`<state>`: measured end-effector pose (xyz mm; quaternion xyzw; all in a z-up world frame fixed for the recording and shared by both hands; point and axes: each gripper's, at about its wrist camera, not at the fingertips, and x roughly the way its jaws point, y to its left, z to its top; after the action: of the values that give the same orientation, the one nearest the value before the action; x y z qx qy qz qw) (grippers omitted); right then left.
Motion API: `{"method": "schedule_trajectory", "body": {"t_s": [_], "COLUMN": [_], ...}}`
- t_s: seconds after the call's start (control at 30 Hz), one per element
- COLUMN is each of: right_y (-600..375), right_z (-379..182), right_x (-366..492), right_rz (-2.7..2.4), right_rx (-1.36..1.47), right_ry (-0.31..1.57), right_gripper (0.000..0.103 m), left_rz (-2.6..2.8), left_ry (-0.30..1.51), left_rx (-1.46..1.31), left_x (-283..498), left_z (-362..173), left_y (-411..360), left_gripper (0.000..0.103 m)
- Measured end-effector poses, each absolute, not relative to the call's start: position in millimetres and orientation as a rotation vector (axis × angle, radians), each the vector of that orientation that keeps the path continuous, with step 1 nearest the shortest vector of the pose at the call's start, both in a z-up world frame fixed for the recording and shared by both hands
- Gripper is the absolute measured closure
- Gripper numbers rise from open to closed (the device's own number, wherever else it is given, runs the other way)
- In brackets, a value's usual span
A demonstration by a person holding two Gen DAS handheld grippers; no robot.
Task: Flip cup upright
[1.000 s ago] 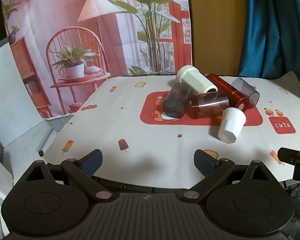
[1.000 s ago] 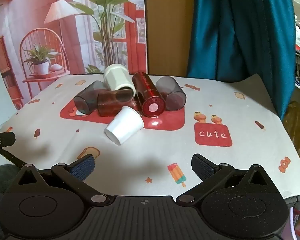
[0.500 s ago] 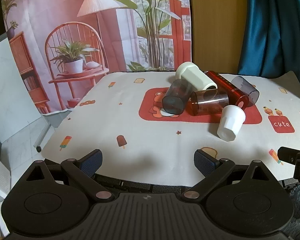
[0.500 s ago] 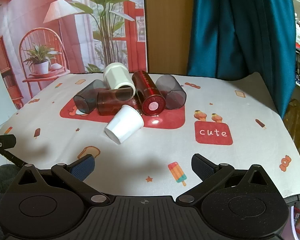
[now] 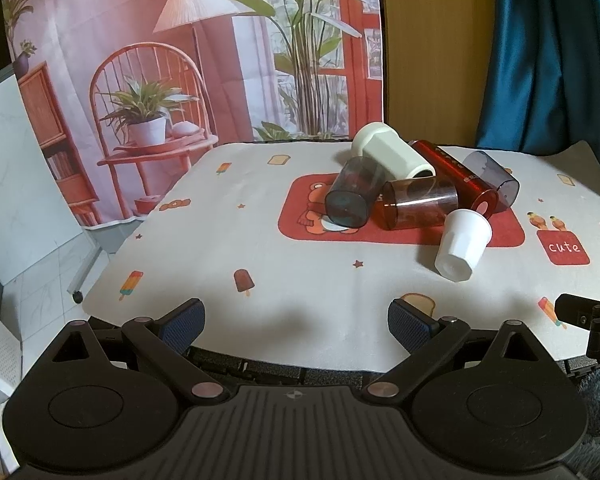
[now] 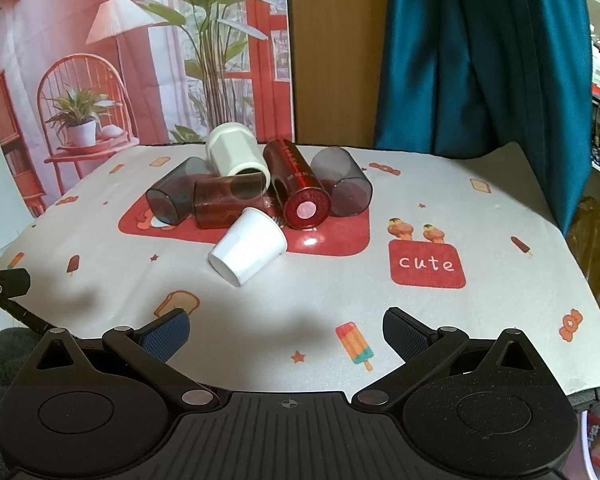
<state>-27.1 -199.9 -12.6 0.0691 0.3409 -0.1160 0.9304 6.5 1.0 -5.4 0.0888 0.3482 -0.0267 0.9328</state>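
Observation:
Several cups lie on their sides in a pile on the red patch of the table mat (image 5: 284,280). A small white cup (image 5: 462,244) (image 6: 249,246) lies nearest, base toward me. Behind it lie a brown see-through cup (image 5: 420,204) (image 6: 226,202), a grey see-through cup (image 5: 352,196) (image 6: 172,196), a cream cup (image 5: 392,156) (image 6: 236,154), a dark red cup (image 5: 460,178) (image 6: 298,184) and another grey cup (image 5: 494,178) (image 6: 342,184). My left gripper (image 5: 296,320) and right gripper (image 6: 286,330) are open and empty at the table's near edge, well short of the pile.
A printed backdrop (image 5: 160,60) stands behind the table, with a teal curtain (image 6: 480,52) at the right. The mat's near edge (image 6: 500,380) lies under the grippers. The right gripper's side shows at the left view's right edge (image 5: 588,316).
The left gripper's view has risen and drawn back slightly over the second. The right gripper has barely moved. The cups have not moved.

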Motion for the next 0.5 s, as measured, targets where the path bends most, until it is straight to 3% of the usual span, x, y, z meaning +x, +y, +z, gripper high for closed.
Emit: {"method": "schedule_trajectory", "body": {"t_s": [0.5], "right_y": [-204.3], "right_z": [-14.6], "right_x": [-25.2], "right_rz": [-0.238], "right_rx": [0.178], "right_ry": [0.718], "right_gripper": [0.0], "left_rz": [-0.049], "left_ry": [0.713], "left_rx": [0.18], "left_x": [6.7], "left_z": [-5.7], "left_y": [1.6], "left_gripper": [0.004]}}
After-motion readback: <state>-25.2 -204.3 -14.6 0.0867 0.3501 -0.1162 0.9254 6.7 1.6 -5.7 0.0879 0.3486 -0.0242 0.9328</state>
